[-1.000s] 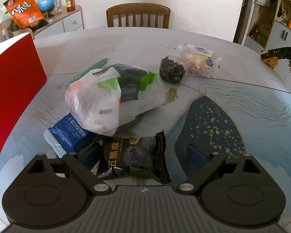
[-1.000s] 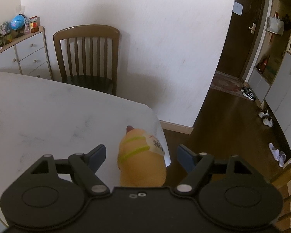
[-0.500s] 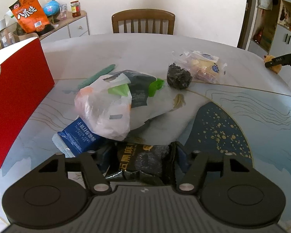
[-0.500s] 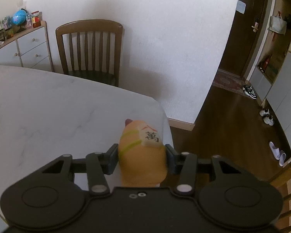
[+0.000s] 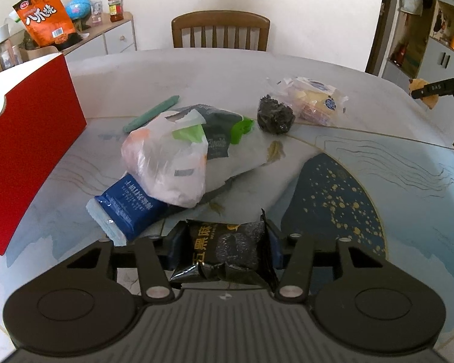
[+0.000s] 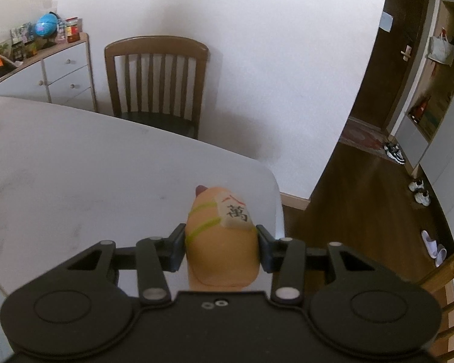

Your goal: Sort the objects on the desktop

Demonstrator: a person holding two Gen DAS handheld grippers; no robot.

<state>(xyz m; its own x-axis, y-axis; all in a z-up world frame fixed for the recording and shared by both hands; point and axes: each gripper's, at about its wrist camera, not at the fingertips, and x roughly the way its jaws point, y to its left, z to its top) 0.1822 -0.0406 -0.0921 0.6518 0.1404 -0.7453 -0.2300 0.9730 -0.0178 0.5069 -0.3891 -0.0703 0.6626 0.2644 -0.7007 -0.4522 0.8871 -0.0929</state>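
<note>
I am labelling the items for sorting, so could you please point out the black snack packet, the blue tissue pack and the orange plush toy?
black snack packet [image 5: 224, 249], left wrist view, on its printed front between the fingers.
blue tissue pack [image 5: 130, 208], left wrist view, on its blue top face.
orange plush toy [image 6: 221, 242], right wrist view, on its orange body.

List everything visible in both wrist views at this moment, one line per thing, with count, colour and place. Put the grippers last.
black snack packet: 1, black, between the left gripper's fingers
yellow plush toy: 1, yellow-orange, mahjong-tile patch, between the right gripper's fingers
white plastic bag: 1, translucent white, table centre
blue packet: 1, blue, partly under the bag
green stick: 1, green, behind the bag
dark lump: 1, black, beyond the bag
clear bread bag: 1, clear, beside the lump
red box: 1, red, table's left side
table: 1, white and blue
chair: 1, brown, behind the table
left gripper: 1, black, shut on the packet
right gripper: 1, black, shut on the toy
</note>
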